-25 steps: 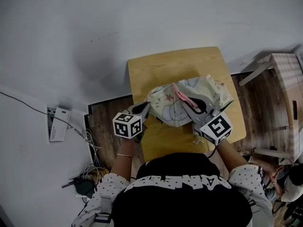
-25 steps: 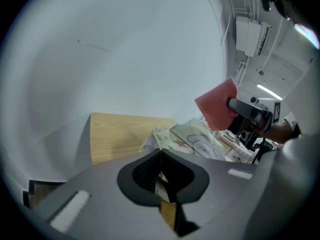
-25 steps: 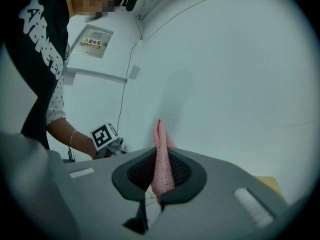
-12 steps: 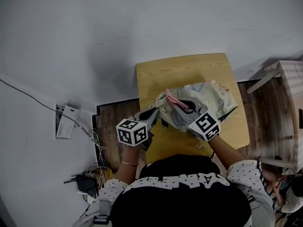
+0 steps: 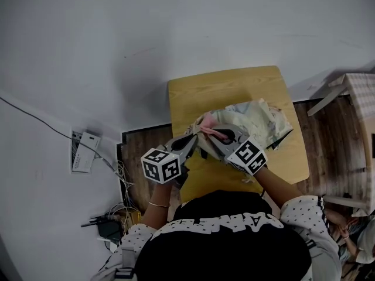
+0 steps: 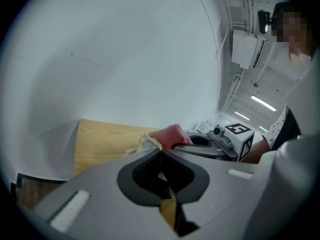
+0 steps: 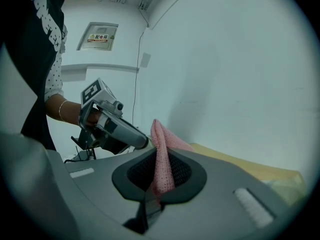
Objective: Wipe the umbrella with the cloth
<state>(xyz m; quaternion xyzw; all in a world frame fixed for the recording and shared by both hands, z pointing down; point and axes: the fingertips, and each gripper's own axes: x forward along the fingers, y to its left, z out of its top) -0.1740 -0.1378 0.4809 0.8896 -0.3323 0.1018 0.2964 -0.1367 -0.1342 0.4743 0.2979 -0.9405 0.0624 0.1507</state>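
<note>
Jaws on my left gripper (image 6: 160, 156) pinch a fold of the pale printed umbrella (image 5: 261, 119); those on my right gripper (image 7: 158, 160) clamp the pink cloth (image 7: 161, 143). Umbrella lies bunched toward the near right corner of the wooden table (image 5: 234, 86).

The pale umbrella (image 5: 266, 117) with little pictures lies crumpled on the yellow table (image 5: 228, 86). The pink cloth (image 7: 161, 151) stands squeezed in the right gripper (image 5: 208, 133), just above it.

A small light-wood tabletop (image 5: 228, 89) is set with its far edge against a white wall (image 5: 176, 28). A crumpled, pale printed umbrella (image 5: 265, 117) is bunched on the tabletop's near half, toward its right edge. Dark wood floor (image 5: 136, 151) is seen beside the tabletop.
</note>
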